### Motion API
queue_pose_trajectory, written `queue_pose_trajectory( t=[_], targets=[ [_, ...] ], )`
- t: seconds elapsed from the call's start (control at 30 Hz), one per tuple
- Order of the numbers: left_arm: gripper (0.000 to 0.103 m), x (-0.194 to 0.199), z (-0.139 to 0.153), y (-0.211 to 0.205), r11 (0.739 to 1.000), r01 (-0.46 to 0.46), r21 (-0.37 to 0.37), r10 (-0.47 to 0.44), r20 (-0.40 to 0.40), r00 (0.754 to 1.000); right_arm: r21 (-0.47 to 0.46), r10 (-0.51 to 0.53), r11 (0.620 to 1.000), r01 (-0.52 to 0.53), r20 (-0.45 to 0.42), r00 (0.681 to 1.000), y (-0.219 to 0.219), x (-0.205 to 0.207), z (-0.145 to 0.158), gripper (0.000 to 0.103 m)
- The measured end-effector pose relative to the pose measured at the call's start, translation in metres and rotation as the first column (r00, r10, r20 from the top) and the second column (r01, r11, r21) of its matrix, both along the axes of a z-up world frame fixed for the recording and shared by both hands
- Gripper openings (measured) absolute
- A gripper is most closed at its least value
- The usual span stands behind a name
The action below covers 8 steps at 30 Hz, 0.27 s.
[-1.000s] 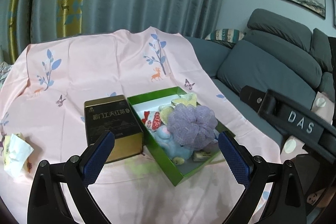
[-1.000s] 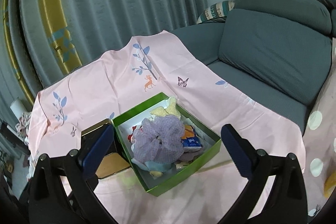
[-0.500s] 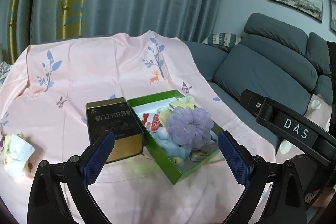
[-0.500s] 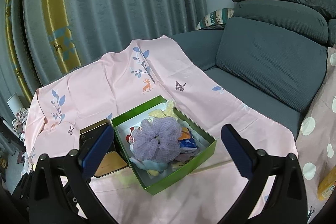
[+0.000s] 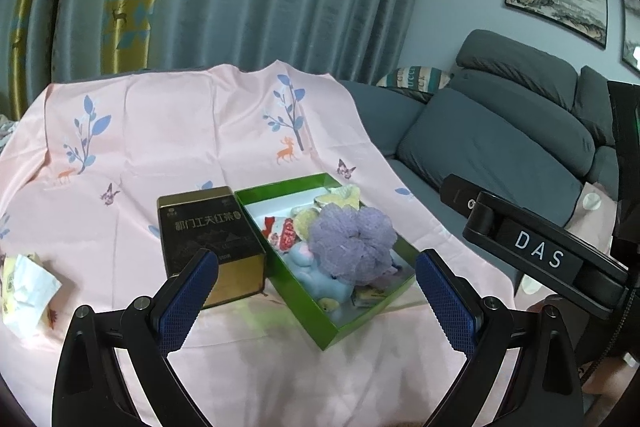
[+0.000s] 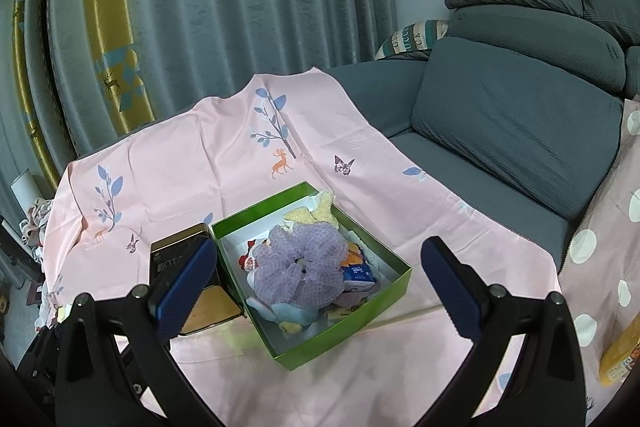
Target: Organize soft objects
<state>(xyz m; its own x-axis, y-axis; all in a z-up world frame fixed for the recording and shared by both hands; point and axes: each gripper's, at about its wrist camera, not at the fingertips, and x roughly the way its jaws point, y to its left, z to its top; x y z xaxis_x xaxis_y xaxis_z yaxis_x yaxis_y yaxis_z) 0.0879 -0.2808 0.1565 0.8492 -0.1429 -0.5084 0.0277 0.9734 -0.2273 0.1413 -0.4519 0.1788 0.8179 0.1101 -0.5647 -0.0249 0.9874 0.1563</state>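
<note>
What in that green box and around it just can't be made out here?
- Items under the purple mesh pouf, both views: it covers them.
- Blue plush toy: mostly buried.
- Dark tin, right view: the right claw finger hides its label.
- Orange packet: cut off by the edge.

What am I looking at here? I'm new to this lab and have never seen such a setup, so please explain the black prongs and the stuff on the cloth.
There is no robot: a person holds a two-finger gripper in each hand, each with a fisheye camera looking along its fingers. One picture comes from the left gripper, the other from the right gripper. Both are open and hold nothing. On the pink printed cloth sits an open green cardboard box filled with soft things: a fluffy lilac mesh bath puff on top, a light blue plush toy under it, and yellow knitted pieces behind. A dark and gold rectangular tin stands touching the box's left side. A grey sofa stands behind.
</note>
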Motion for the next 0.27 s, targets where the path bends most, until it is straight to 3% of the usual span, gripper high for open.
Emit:
queue_pose_trajectory(
  t=[0.27],
  targets=[
    [0.099, -0.0038, -0.0035, 0.0049, 1.0, 0.004, -0.011, -0.004, -0.014, 1.0, -0.008, -0.021, 1.0, 0.021, 0.0, 1.0, 0.0001, -0.0023, 0.0012, 0.102]
  ],
)
